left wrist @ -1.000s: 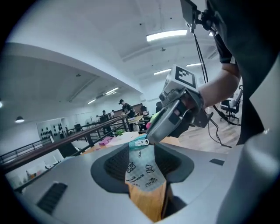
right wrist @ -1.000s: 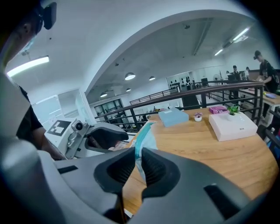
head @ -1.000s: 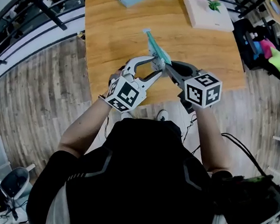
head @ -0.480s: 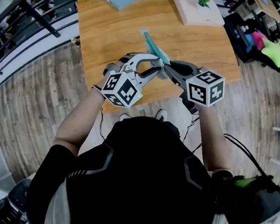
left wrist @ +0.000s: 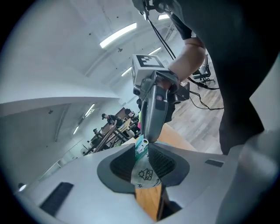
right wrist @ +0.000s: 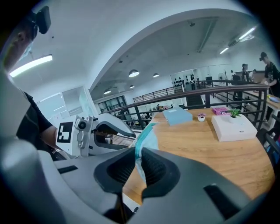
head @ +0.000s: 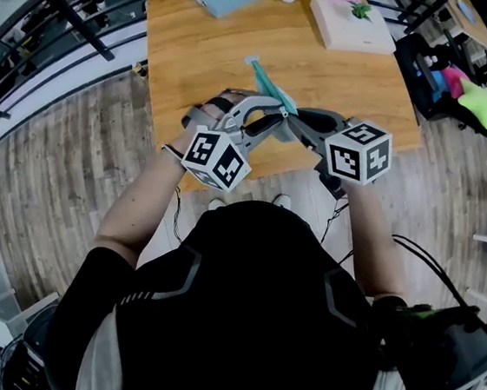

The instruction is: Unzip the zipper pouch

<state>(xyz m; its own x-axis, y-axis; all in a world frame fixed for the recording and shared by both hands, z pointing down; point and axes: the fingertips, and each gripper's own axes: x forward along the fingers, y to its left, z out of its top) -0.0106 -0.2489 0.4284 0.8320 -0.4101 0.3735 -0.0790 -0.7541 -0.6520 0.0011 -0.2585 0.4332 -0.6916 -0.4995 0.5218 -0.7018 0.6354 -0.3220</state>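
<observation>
Above the near edge of the surface [head: 207, 54], right tongs [right wrist: 138, 159] clamp the teal pouch [head: 272, 85]; left tongs [left wrist: 142, 155], just closing, pinch seemingly its corner

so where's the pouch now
Head view centre, over the table: the right gripper clamps the pouch; the left gripper's jaws have just been closing on it.
</observation>
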